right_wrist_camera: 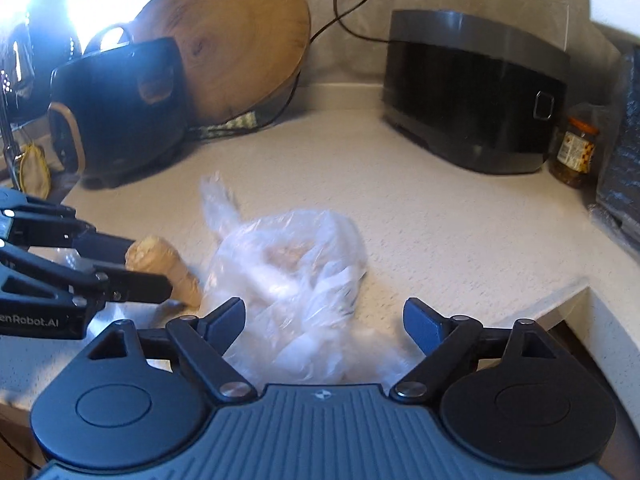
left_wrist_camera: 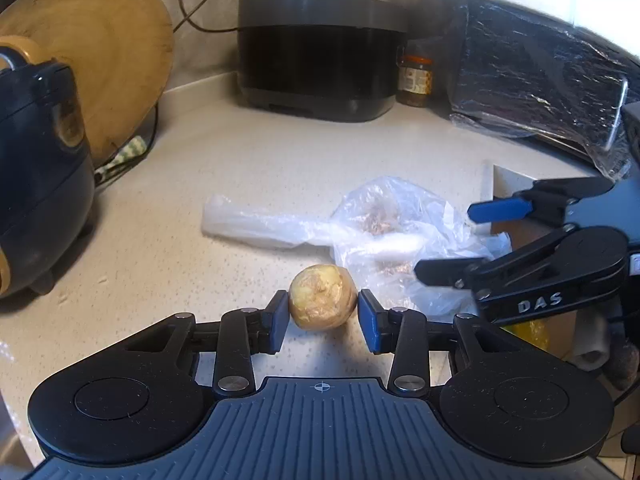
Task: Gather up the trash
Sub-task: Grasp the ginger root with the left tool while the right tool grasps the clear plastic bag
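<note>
We are at the pick-up step of clearing this counter: the left gripper brackets a yellowish, rough-skinned lump, perhaps a peeled vegetable or root end, that rests on the speckled worktop. Its jaws stand partly open, one pad at each side of the lump; the left pad looks to be touching or nearly so, the right pad shows a thin gap, so we judge nothing is gripped yet. The next move, as we read it, calls for closing squarely on the lump without rolling it forward, then lifting.

The right gripper is spread wide and holds nothing. A crumpled clear plastic bag, with some brownish scraps inside, lies between and just ahead of its fingers, partly under the tool. From the right wrist view the bag lies just right of the lump and seems to touch it. The bag is loose and slippery, so we would need to pinch a gathered fold rather than a single film layer.
</note>
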Demonstrator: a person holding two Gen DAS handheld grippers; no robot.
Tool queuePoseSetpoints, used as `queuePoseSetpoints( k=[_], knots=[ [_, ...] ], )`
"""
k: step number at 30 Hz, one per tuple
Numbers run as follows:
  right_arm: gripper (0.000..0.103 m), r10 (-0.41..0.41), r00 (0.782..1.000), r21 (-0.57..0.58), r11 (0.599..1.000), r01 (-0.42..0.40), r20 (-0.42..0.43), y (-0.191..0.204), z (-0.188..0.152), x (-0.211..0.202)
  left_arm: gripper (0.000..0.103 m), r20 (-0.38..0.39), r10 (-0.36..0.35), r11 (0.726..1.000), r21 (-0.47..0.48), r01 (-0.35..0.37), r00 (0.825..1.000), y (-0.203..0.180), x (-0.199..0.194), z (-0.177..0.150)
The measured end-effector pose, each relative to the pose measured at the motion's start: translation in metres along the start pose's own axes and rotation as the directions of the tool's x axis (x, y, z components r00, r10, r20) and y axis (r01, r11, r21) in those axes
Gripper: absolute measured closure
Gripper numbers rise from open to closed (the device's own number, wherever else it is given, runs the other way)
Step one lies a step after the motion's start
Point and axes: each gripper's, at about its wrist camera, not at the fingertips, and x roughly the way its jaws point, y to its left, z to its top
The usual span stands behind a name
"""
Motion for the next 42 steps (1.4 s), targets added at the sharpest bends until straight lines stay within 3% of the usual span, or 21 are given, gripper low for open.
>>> queuePoseSetpoints(
  k=[4, 6, 11, 23, 31, 34, 37, 42],
  knots=[
    [0.014, -0.011, 1.0, 0.012, 1.0, 0.011, -0.027, 0.002, -0.006, 0.007, 0.06, -0.017, -0.012, 1.0, -0.006, 0.012, 1.0, 0.001, -0.003, -0.005],
    [0.006, -0.023, 0.999, 0.01, 1.0, 0.023, -0.023, 0.001, -0.009, 0.005, 0.06, -0.012, -0.028, 1.0, -0.015, 0.027, 1.0, 0.003, -0.009, -0.007],
    [0.0, -0.019, 1.0, 0.02, 1.0, 0.019, -0.008, 0.001, -0.012, 0.004, 0.061, 0.048, -0.068, 0.998, -0.003, 0.068, 0.997, 0.008, -0.025, -0.008],
    [0.0, 0.04, 0.999, -0.008, 0.999, -0.04, 0.001, 0.001, -0.016, 0.003, 0.058, 0.014, -0.083, 0.988, 0.134, 0.08, 0.996, -0.016, -0.024, -0.016],
    [0.0, 0.081, 0.996, -0.028, 0.996, -0.08, 0.032, -0.003, -0.021, -0.003, 0.058, 0.004, -0.15, 0.98, 0.134, 0.148, 0.989, -0.016, -0.018, -0.026],
    [0.0, 0.114, 0.99, -0.006, 0.994, -0.113, 0.087, -0.008, -0.02, -0.016, 0.057, -0.022, -0.122, 0.982, 0.144, 0.124, 0.992, -0.018, -0.012, -0.03],
    [0.0, 0.094, 0.987, -0.001, 0.995, -0.095, 0.13, -0.008, -0.012, -0.026, 0.059, -0.029, -0.105, 0.985, 0.136, 0.108, 0.994, -0.018, -0.008, -0.03],
    [0.0, 0.051, 0.99, 0.038, 0.998, -0.057, 0.128, -0.01, 0.003, -0.01, 0.06, -0.049, -0.111, 0.991, 0.074, 0.114, 0.993, -0.014, -0.009, -0.028]
  ],
)
